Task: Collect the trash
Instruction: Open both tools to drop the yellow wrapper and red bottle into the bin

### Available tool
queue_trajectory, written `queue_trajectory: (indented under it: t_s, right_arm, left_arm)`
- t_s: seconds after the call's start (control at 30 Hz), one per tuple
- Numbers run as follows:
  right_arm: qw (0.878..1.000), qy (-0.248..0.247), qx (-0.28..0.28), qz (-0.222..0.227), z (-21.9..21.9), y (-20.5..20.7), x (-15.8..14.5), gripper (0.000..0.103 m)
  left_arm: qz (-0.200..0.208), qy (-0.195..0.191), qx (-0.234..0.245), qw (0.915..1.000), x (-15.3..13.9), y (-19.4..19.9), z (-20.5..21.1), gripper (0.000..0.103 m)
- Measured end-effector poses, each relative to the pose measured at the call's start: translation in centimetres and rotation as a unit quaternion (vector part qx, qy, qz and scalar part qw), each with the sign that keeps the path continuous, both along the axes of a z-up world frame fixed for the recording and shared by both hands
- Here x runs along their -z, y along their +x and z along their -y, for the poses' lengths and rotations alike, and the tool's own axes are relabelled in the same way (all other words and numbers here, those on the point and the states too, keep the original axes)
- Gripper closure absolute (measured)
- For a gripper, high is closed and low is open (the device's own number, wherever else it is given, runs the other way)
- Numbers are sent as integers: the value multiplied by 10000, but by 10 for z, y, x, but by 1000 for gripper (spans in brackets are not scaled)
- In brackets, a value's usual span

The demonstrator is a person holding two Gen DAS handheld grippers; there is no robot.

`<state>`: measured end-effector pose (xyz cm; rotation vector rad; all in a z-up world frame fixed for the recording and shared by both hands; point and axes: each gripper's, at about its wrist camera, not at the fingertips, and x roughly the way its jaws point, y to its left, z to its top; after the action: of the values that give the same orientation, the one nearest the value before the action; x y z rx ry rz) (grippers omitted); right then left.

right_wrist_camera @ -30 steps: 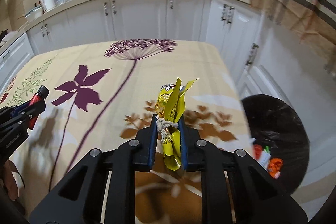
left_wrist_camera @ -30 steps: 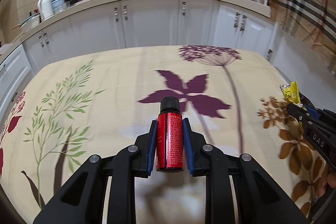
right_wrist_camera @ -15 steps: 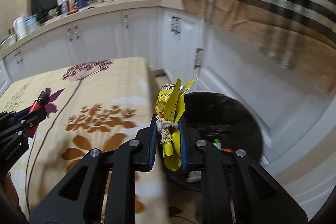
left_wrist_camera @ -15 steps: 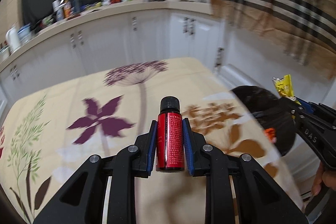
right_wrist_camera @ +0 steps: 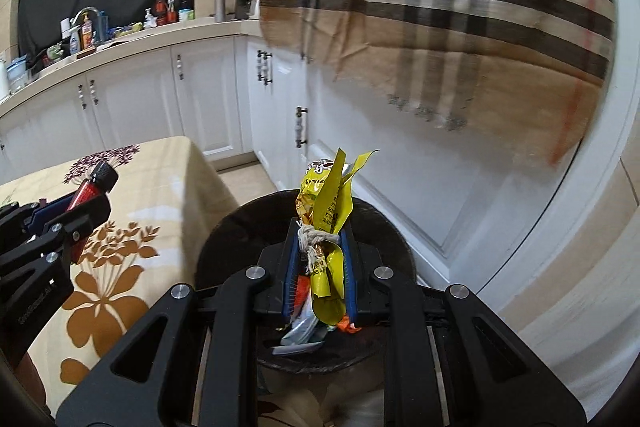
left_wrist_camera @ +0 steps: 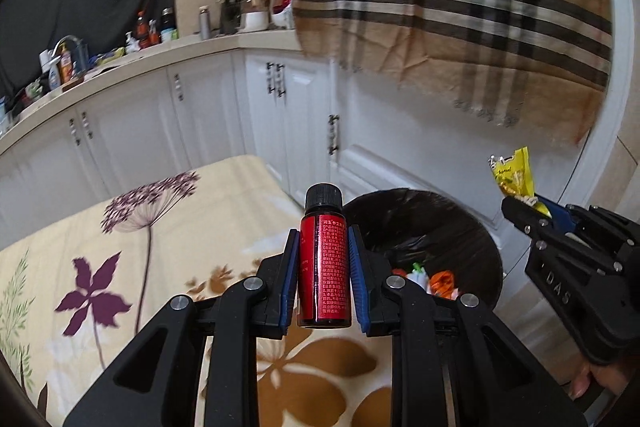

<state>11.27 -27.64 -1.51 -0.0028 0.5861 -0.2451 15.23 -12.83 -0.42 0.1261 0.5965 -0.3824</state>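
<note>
Both claws loaded at the bin, nothing dropped yet.

The right claw [right_wrist_camera: 318, 269] is clamped on a crumpled yellow snack wrapper [right_wrist_camera: 326, 223], held at frame centre over the black-lined trash bin [right_wrist_camera: 224, 247], which already holds scraps. The left claw [left_wrist_camera: 323, 281] grips a small red bottle [left_wrist_camera: 324, 267] upright, low centre, above the floral-clothed bench [left_wrist_camera: 120, 247] edge. Both releases appear left to do.
</note>
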Motion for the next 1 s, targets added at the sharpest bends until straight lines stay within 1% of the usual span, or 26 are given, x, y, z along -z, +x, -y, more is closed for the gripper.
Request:
queue_trajectory:
  t_s: [0.17, 0.37, 0.9, 1.0]
  right_arm:
    - [10000, 1, 97, 25, 9, 3, 1, 85]
    - [9998, 28, 197, 37, 17, 12, 5, 85]
    - [9995, 113, 280, -103, 32, 48, 22, 85]
    - [9993, 148, 300, -167, 36, 57, 27, 80]
  left_arm:
    - [38, 3, 97, 9999, -1, 9, 18, 78]
    - [74, 61, 136, 9999, 3, 22, 30, 78]
    - [88, 176, 260, 9995, 12, 54, 58, 78]
    - [109, 203, 284, 9993, 14, 58, 62, 78]
